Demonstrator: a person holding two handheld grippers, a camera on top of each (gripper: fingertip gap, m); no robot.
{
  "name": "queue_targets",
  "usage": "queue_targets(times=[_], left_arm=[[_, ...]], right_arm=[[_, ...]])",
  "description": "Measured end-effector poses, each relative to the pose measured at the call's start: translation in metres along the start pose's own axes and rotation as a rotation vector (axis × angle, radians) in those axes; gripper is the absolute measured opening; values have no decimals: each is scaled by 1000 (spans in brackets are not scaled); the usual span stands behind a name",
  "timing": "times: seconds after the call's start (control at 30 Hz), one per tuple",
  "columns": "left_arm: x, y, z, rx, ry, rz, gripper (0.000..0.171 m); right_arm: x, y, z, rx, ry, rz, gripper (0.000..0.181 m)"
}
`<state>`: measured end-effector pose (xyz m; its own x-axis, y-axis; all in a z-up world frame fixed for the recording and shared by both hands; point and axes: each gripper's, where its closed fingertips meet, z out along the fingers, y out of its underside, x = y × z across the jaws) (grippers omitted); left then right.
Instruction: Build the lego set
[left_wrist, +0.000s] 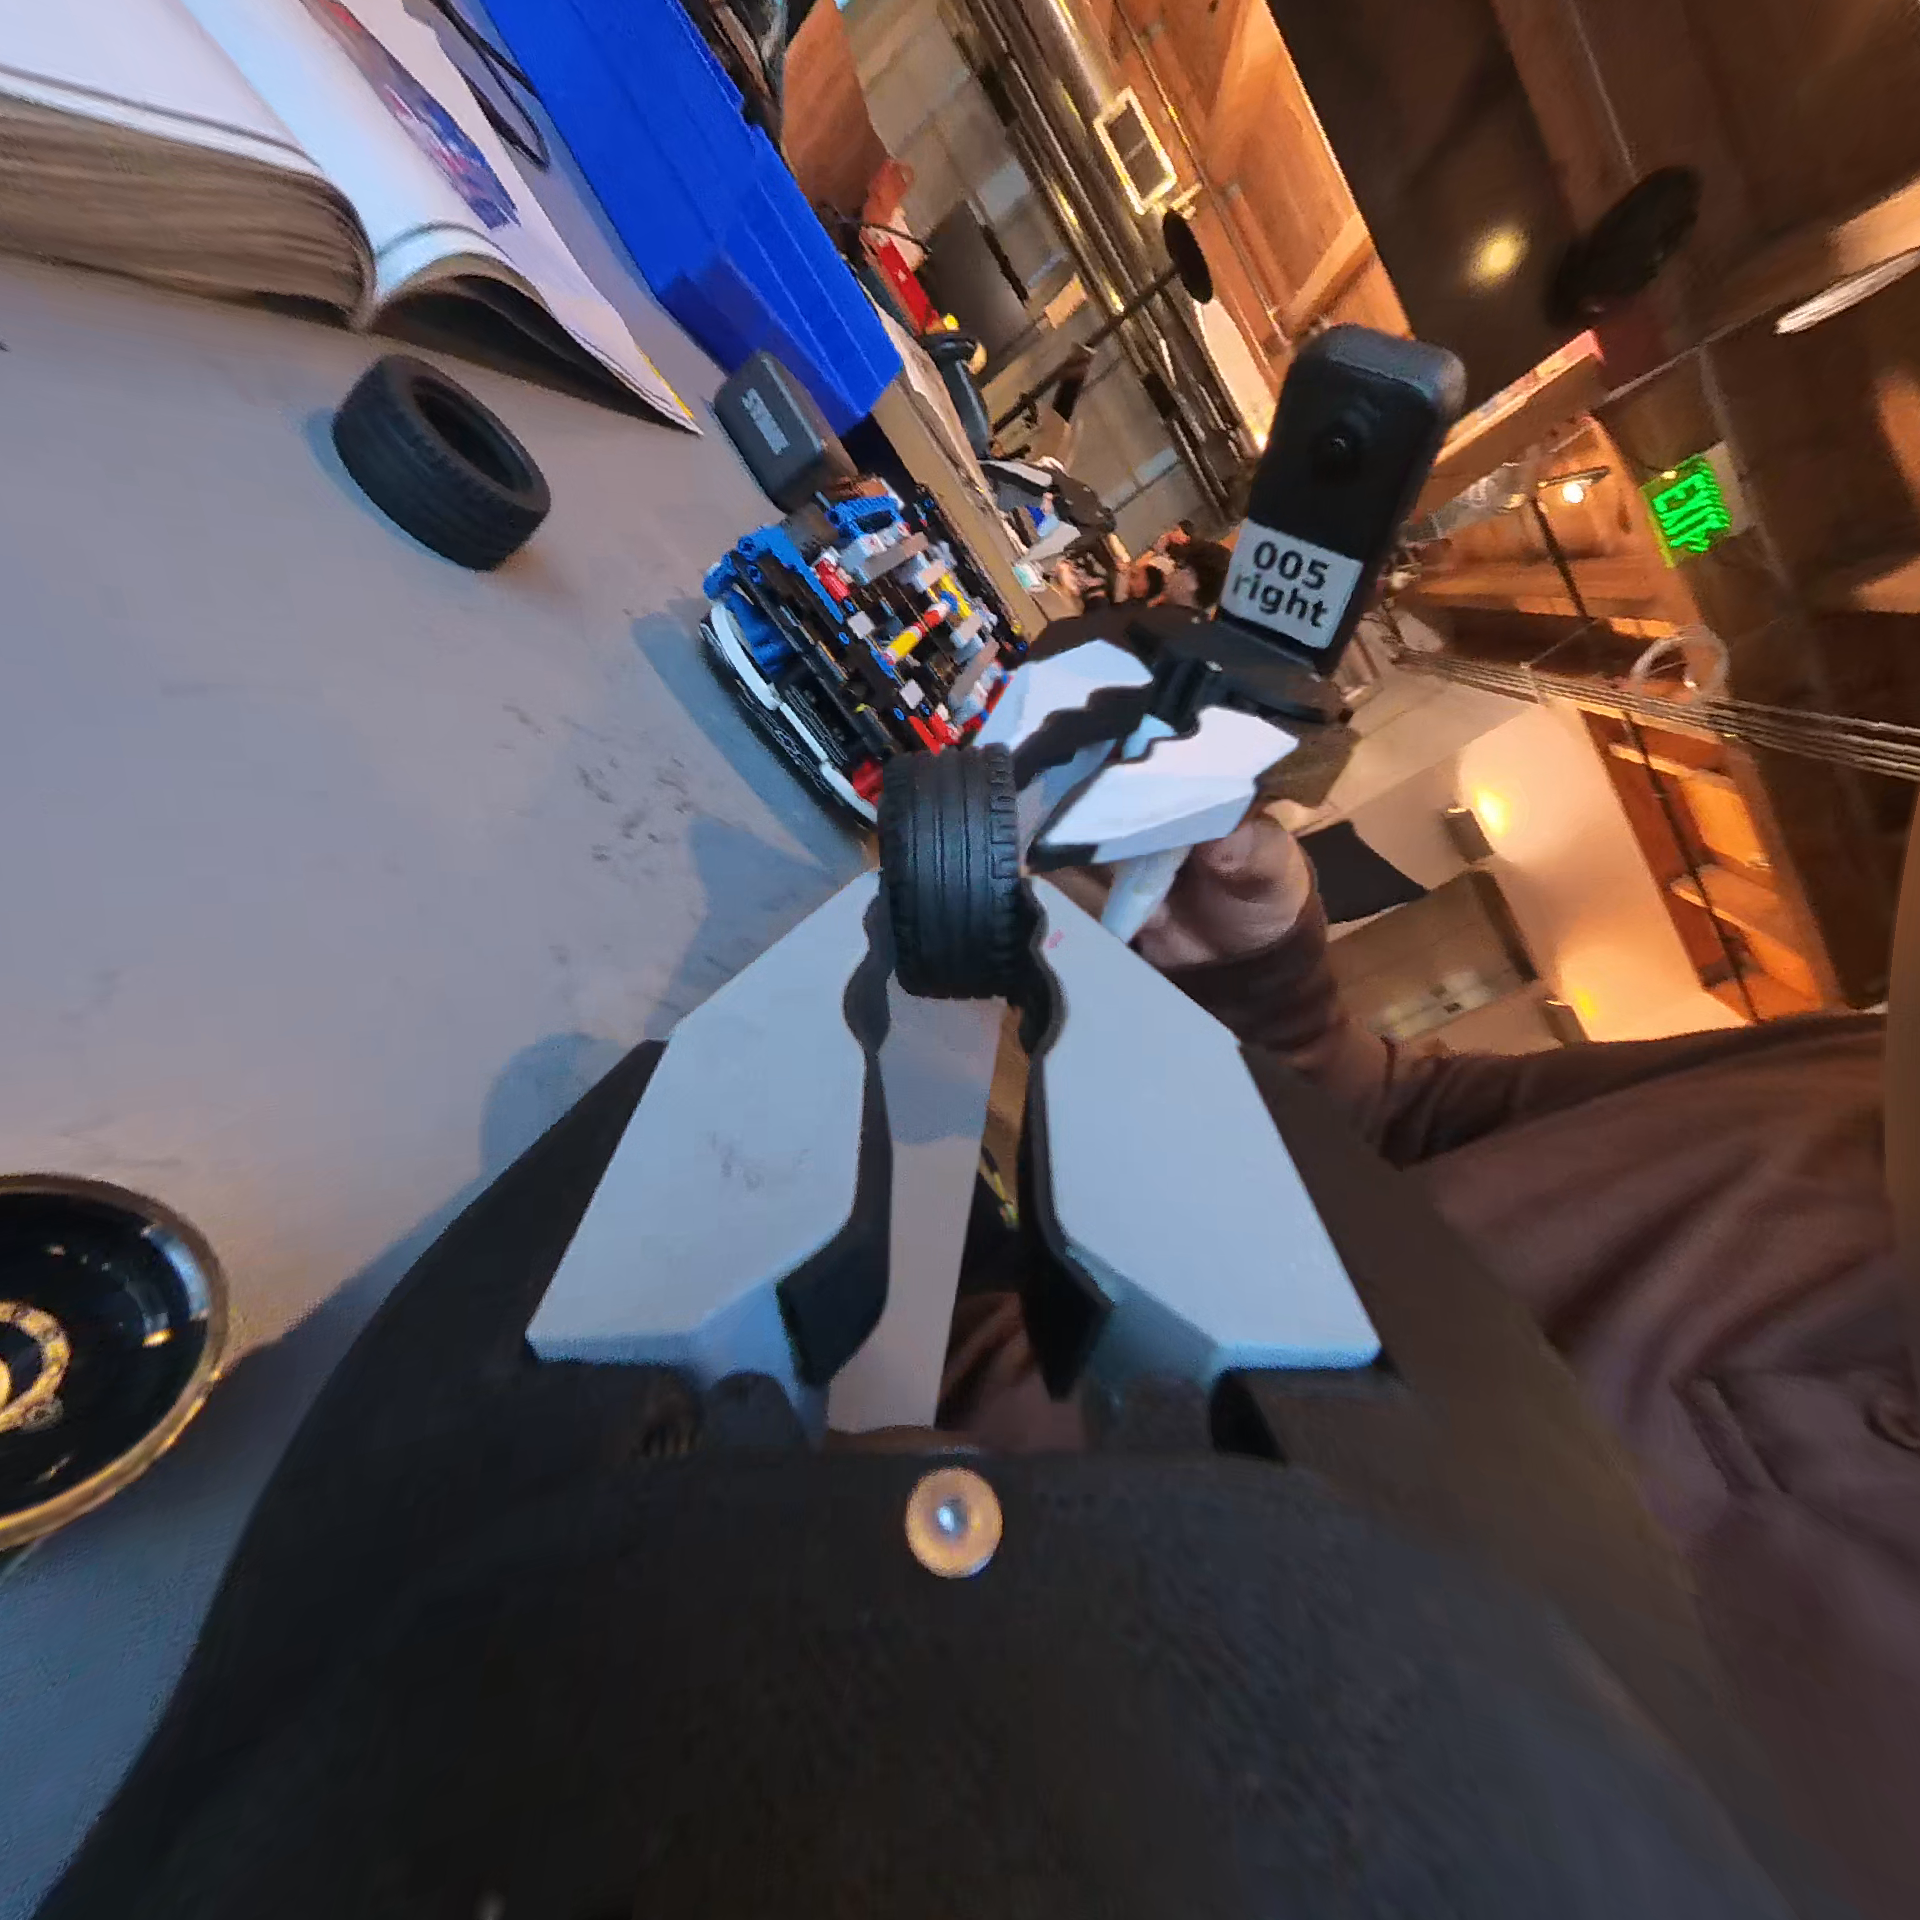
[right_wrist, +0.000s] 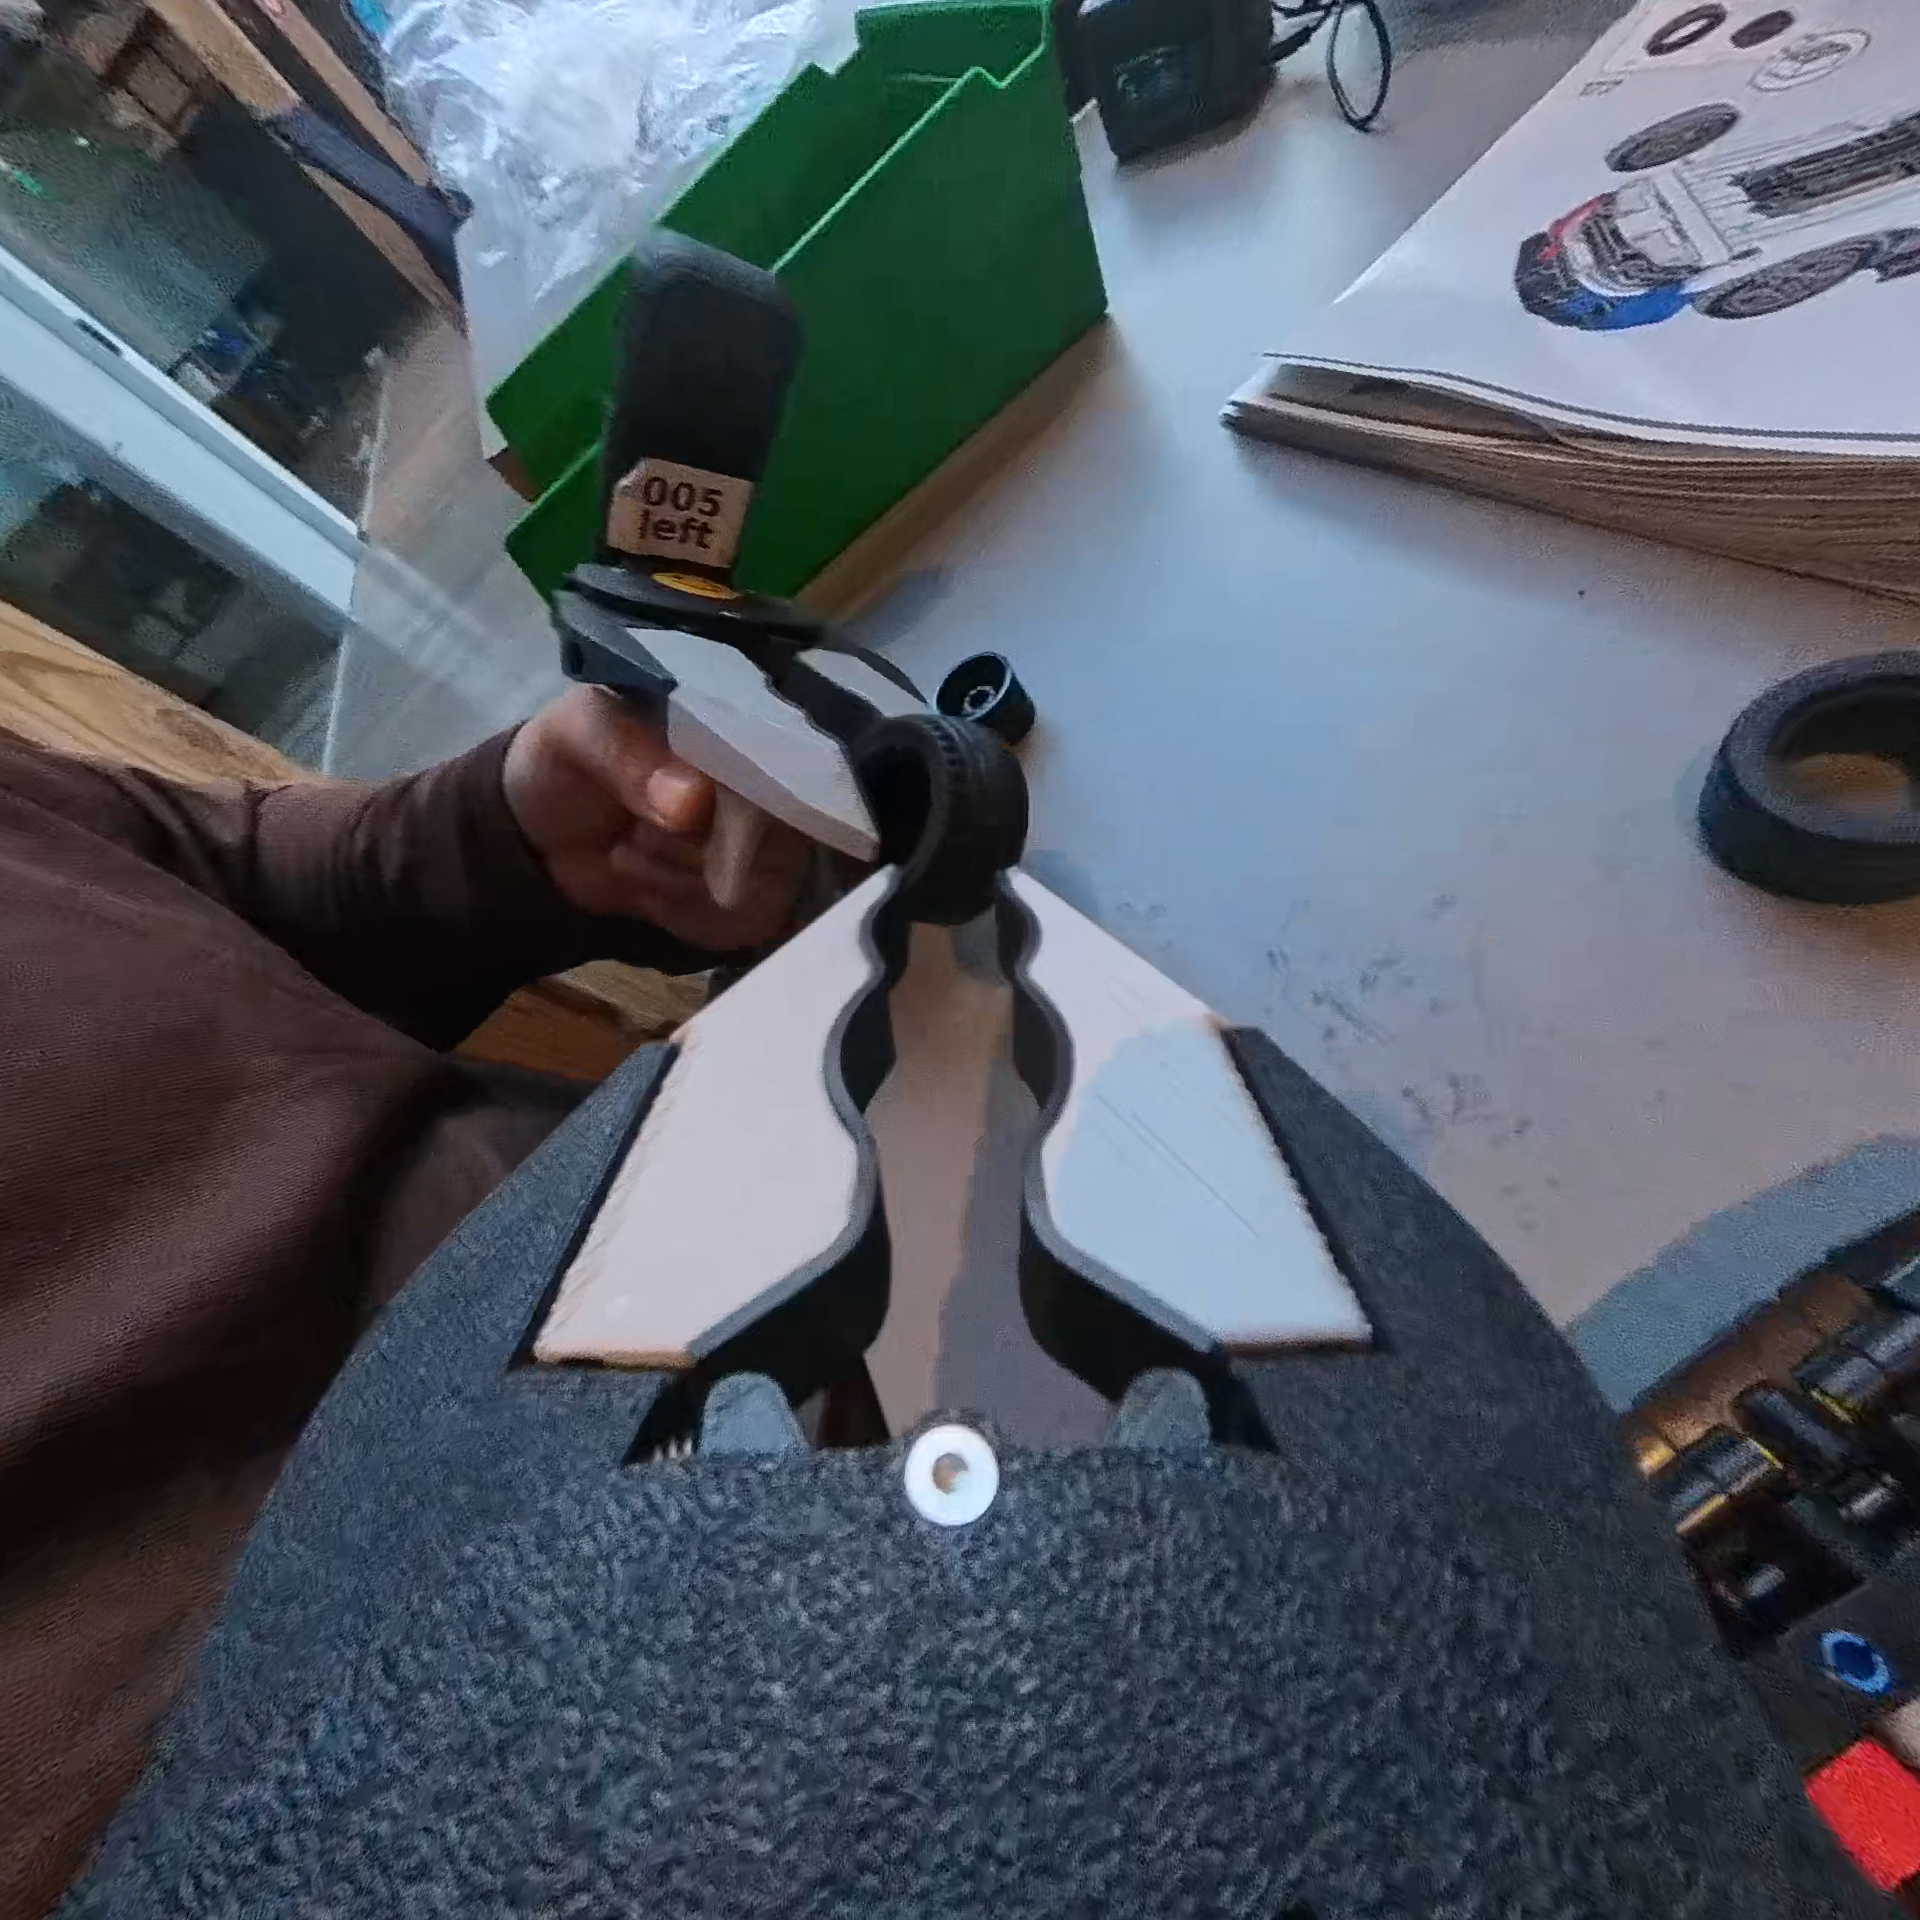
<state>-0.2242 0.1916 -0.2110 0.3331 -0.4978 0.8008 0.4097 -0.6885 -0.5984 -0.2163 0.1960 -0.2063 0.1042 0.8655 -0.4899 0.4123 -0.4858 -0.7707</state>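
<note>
A black rubber tyre (left_wrist: 951, 831) is held in the air between both grippers. My left gripper (left_wrist: 956, 899) is shut on its near side. My right gripper (left_wrist: 1023, 795) comes in from the opposite side and grips the same tyre. In the right wrist view the tyre (right_wrist: 961, 800) sits between my right gripper's (right_wrist: 948, 888) tips, with the left gripper (right_wrist: 883, 805) clamped on its left edge. The partly built blue, black and white lego car (left_wrist: 862, 634) stands on the grey table (left_wrist: 312, 831) beyond the tyre.
A second loose tyre (left_wrist: 442, 478) (right_wrist: 1829, 779) lies flat on the table. A small black wheel rim (right_wrist: 987, 691) lies behind the held tyre. The open instruction book (right_wrist: 1662, 343), a green bin (right_wrist: 914, 270) and a blue bin (left_wrist: 707, 187) stand at the back. Less than 4 cm separates the two grippers' tips.
</note>
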Motion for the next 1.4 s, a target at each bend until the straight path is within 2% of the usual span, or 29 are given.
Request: queue_targets(times=[0.1,0.2,0.33,0.4,0.5,0.57,0.77,0.9,1.03,1.23,1.4], left_arm=[[-3,-2,0,31,-62,43,19],[-9,-3,0,48,-148,98,19],[-11,-4,1,58,-196,143,19],[-14,-4,2,63,-226,159,19],[-14,-5,3,73,-256,184,19],[-15,-4,4,72,-268,198,19],[-16,-6,2,80,-301,247,19],[-17,-7,1,83,-268,198,19],[-15,-6,1,81,-202,121,19],[-11,-4,2,68,-158,94,19],[-13,-9,0,91,-137,31,19]], right_arm=[[2,-1,3,34,-10,33,1],[0,-3,6,60,-33,71,4],[8,-2,7,78,-10,99,1],[12,1,10,63,29,78,4],[21,3,10,48,100,52,22],[16,2,11,59,69,38,4],[18,0,14,111,88,1,0],[22,-1,15,138,182,-68,0],[23,0,13,138,194,-77,0],[23,0,11,153,203,-82,0],[24,-2,13,99,312,-243,0]])
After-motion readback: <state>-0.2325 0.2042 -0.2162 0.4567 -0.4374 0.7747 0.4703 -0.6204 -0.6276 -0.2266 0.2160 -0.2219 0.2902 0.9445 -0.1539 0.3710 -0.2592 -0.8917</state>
